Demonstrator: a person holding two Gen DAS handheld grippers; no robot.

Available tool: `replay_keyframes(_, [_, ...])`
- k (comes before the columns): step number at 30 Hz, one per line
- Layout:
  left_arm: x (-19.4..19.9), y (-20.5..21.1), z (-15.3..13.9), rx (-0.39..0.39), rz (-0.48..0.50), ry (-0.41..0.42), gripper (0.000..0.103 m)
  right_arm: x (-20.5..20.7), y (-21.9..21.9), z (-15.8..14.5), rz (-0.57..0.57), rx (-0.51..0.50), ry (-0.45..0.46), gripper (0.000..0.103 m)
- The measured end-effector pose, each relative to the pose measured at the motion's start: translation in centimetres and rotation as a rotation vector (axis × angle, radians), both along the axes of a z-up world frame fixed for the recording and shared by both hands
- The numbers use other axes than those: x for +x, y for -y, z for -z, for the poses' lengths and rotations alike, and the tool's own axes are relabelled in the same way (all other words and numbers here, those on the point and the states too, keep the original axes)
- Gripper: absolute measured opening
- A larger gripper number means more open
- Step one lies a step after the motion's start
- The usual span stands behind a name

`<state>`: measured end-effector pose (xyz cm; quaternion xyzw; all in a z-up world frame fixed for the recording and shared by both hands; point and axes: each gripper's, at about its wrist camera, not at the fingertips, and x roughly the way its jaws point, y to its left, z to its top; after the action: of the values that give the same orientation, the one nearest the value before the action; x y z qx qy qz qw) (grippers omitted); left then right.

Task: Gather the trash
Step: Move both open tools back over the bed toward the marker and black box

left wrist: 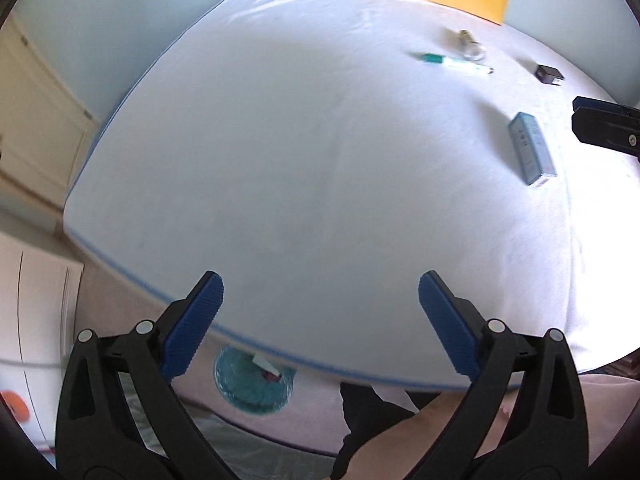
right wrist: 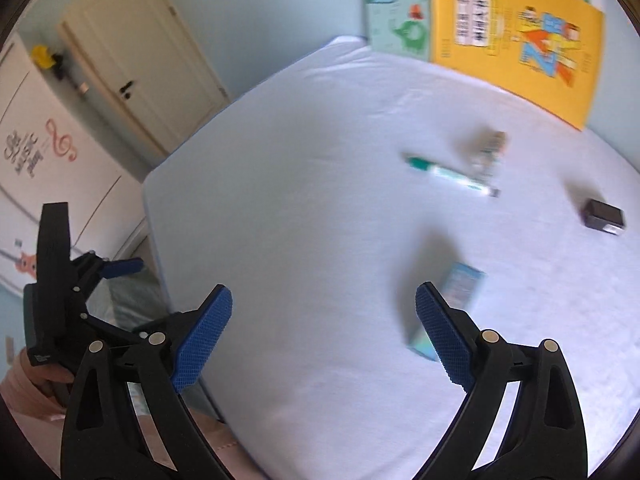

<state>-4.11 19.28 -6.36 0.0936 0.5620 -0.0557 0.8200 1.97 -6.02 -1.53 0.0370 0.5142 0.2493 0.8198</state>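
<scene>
Trash lies on a white mattress (left wrist: pixel 280 140): a light blue carton (left wrist: pixel 532 149), a green and white tube (left wrist: pixel 452 62), a crumpled clear wrapper (left wrist: pixel 468 42) and a small dark box (left wrist: pixel 550 75). My left gripper (left wrist: pixel 320 292) is open and empty over the mattress's near edge. My right gripper (right wrist: pixel 324 308) is open and empty; the blue carton (right wrist: pixel 460 292) lies just beyond its right finger. The tube (right wrist: pixel 448 174), wrapper (right wrist: pixel 490 148) and dark box (right wrist: pixel 604 218) lie farther back. A teal bin (left wrist: pixel 252 384) holding some scraps stands on the floor below the mattress edge.
A yellow poster board (right wrist: pixel 520 52) and a green one (right wrist: pixel 396 12) lean on the wall behind the mattress. A white door (right wrist: pixel 140 60) and a decorated wardrobe (right wrist: pixel 40 152) stand at left. The left gripper shows in the right wrist view (right wrist: pixel 120 266).
</scene>
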Motion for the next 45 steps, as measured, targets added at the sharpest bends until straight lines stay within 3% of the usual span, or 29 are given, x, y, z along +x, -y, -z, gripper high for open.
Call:
replay_keyframes(9, [4.4, 7.2, -0.6, 0.044, 0.17, 0.027, 0.096, 1.3, 11.1, 0.0, 0.184, -0.058, 0.022, 0.094])
replay_keyframes(16, [7.7, 11.6, -0.2, 0.089, 0.263, 0.03, 0.096, 3.1, 15.7, 0.9, 0.28, -0.079, 0.015, 0.094])
replay_keyframes(31, [16.2, 16.0, 2.6, 0.115, 0.362, -0.021, 0.096, 9.4, 19.3, 4.3, 0.341, -0.171, -0.04, 0.094])
replay_keyframes(45, [21.6, 19.9, 5.7, 0.126, 0.438, -0.055, 0.096, 15.0, 21.5, 8.5, 0.357, -0.207, -0.106, 0.094])
